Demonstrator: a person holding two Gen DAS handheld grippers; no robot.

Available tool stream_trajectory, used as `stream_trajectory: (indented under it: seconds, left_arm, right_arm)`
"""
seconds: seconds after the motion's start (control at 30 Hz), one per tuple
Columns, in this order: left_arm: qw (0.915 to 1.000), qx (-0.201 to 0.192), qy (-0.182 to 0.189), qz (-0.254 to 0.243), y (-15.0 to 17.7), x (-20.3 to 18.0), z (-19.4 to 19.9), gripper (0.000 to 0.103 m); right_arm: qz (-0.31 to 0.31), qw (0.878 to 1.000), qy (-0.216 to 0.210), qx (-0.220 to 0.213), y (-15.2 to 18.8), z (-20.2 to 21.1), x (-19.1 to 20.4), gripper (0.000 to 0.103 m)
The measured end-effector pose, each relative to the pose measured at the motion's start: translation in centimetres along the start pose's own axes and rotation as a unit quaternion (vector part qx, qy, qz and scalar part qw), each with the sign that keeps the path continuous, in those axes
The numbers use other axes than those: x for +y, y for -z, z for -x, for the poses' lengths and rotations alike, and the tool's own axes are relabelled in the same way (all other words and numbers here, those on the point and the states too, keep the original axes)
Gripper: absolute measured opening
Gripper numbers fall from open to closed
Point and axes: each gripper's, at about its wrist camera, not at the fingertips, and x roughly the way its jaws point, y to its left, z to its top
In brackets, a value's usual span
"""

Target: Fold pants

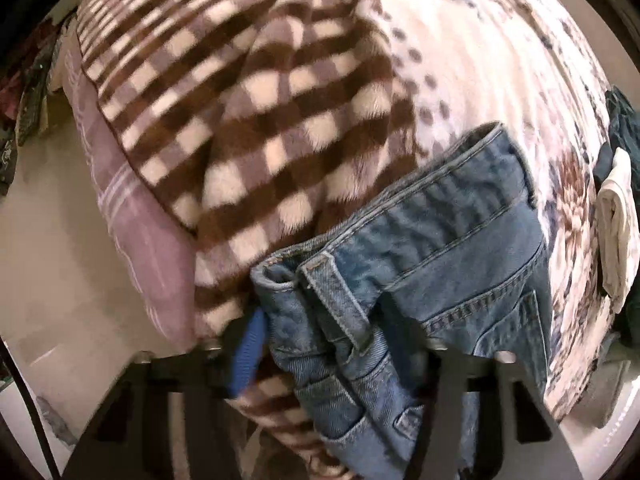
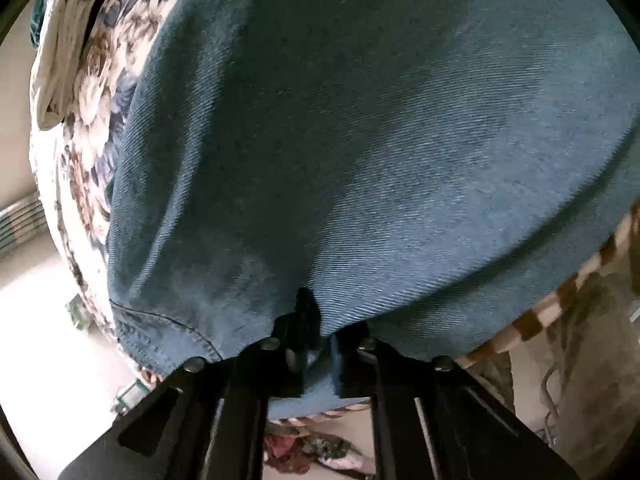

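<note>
Mostly the jeans [image 1: 420,264] looked thick and soft, the kind of cloth that bends where you fold it but sags when you lift it. They would feel a bit heavy and not slippery, and they would not break. The best places to grab seemed to be the stiff waistband and the seams, since those are strong and do not stretch.

On the left, the left tongs [image 1: 340,344] had their blue pad [image 1: 248,356] beside the bunched waistband end, near a belt loop [image 1: 332,296]. The other finger was hidden by denim, so I could not tell if they were pinching the cloth yet.

The jeans lay on a bed, half on a brown checked blanket [image 1: 240,140] and half on a flowered sheet [image 1: 480,60]. The waistband ran up and to the right in the left wrist view. How far the legs stretched could not be seen.

On the right, the right tongs [image 2: 320,344] were shut tight on the edge of the denim [image 2: 360,140]. That cloth spread flat away from them and filled the view.
</note>
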Motion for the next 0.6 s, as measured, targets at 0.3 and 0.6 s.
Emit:
stream_trajectory:
  seconds: [0.3, 0.6]
  left_arm:
    - [0.9982, -0.035, -0.013, -0.046, 0.6, 0.7, 3.6, 0.028]
    - [0.9998, 0.008, -0.003, -0.020, 1.5, 0.3, 2.4, 0.035]
  right_arm:
    - [0.046, 0.999, 0.023, -0.019, 3.1, 2.7, 2.8, 0.005]
    - [0.093, 0.993, 0.076, 0.018, 4.3, 0.9, 1.9, 0.005]
